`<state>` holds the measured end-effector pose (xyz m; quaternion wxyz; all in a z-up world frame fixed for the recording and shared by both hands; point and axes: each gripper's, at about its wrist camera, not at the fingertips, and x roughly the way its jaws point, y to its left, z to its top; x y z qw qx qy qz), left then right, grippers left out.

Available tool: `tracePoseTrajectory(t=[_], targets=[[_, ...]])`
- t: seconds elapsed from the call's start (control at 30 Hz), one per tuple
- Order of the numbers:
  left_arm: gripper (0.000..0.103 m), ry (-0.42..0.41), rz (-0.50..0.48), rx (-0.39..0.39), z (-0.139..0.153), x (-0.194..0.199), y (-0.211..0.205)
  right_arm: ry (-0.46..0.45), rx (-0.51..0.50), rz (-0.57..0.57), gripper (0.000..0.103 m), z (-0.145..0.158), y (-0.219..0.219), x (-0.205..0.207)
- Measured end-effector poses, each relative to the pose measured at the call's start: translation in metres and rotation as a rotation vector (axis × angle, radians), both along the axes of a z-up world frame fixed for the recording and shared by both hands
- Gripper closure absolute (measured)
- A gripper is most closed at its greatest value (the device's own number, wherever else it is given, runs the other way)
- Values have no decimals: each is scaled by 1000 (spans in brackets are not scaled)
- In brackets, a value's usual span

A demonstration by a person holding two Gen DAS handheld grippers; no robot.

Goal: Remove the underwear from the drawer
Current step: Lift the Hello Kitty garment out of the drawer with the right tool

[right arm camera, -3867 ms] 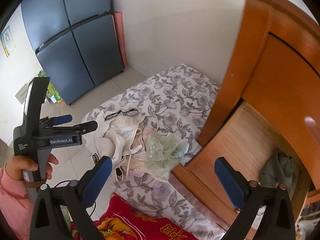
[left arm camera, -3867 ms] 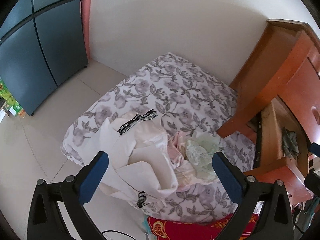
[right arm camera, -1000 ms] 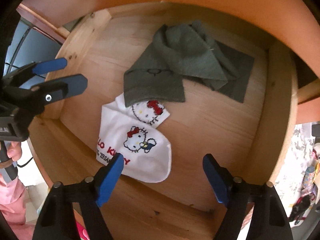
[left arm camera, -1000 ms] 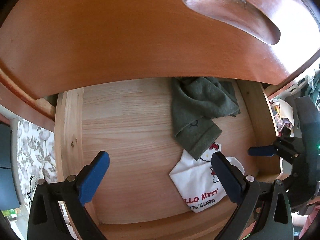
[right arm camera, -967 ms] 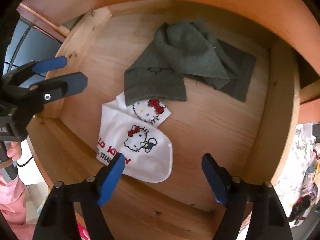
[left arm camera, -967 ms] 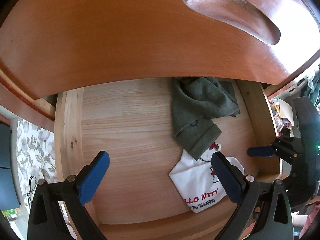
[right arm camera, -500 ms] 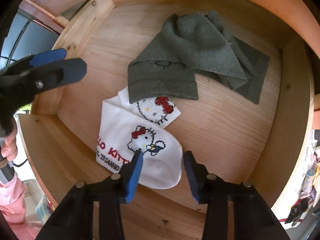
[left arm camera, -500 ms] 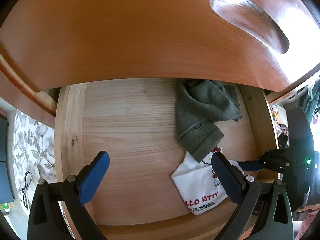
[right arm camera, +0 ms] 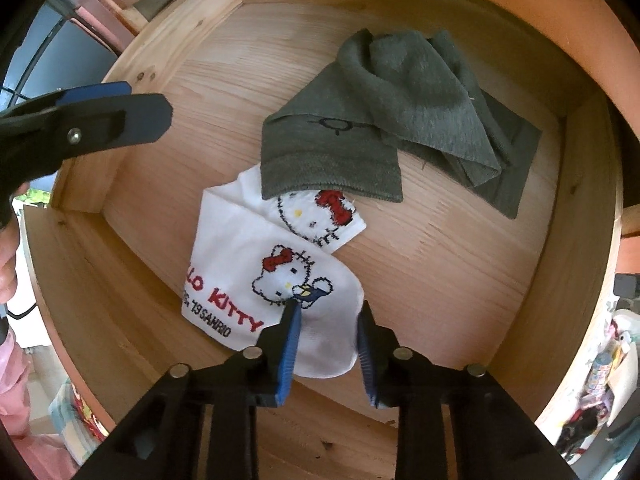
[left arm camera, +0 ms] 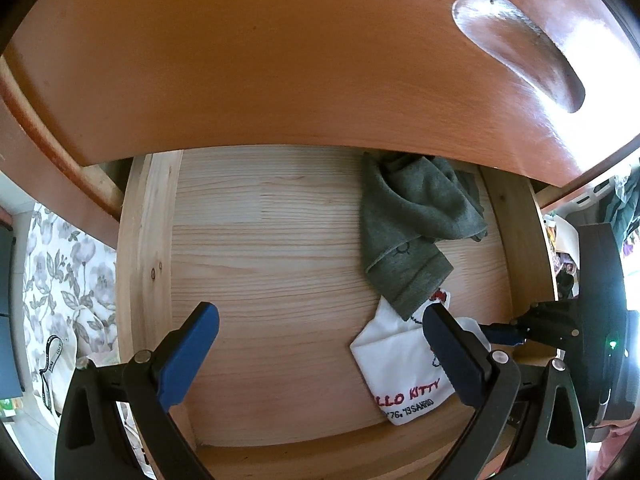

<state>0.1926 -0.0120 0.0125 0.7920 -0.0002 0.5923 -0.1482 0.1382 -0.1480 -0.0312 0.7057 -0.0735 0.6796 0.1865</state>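
A white Hello Kitty garment (right arm camera: 240, 264) lies folded on the wooden drawer floor (right arm camera: 460, 260), near the front wall. A grey-green garment (right arm camera: 380, 120) lies crumpled behind it and overlaps its far corner. My right gripper (right arm camera: 328, 312) points straight down over the white garment's rounded end. Its jaws are closing, the cloth lies flat between the blue pads, and they do not pinch it. My left gripper (left arm camera: 318, 312) hangs open over the bare drawer floor (left arm camera: 260, 260), left of the white garment (left arm camera: 396, 364). The right gripper's blue finger (left arm camera: 502, 332) shows beyond it.
The upper drawer front (left arm camera: 280, 60) with its carved handle recess (left arm camera: 516, 48) overhangs the back of the open drawer. A floral bedsheet (left arm camera: 60, 260) with pale clothes lies outside the left wall. A hand and pink sleeve (right arm camera: 12, 380) hold the left gripper.
The right gripper's jaws have narrowed from wide open to a small gap around the white garment's end, and it has come closer to the drawer floor. The left gripper barely moved.
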Motion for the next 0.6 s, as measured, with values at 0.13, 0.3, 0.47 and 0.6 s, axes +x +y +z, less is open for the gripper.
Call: tracePoseTrajectory(t=[0.13,0.3,0.47,0.6], targets=[[1,2,2,1,-2,0,-2,-12,-8,6,86,4,-1,-3],[1,3,1,3,-3,1,-2,-33,9,-12,96,9,-8,-5],[1,3,2,6,-2,1,-3,-93,4,-21,99,20,-14,-11],[1,3,3,8,-3,0,-5,-149,-10,-33,99,33,-24,-19]])
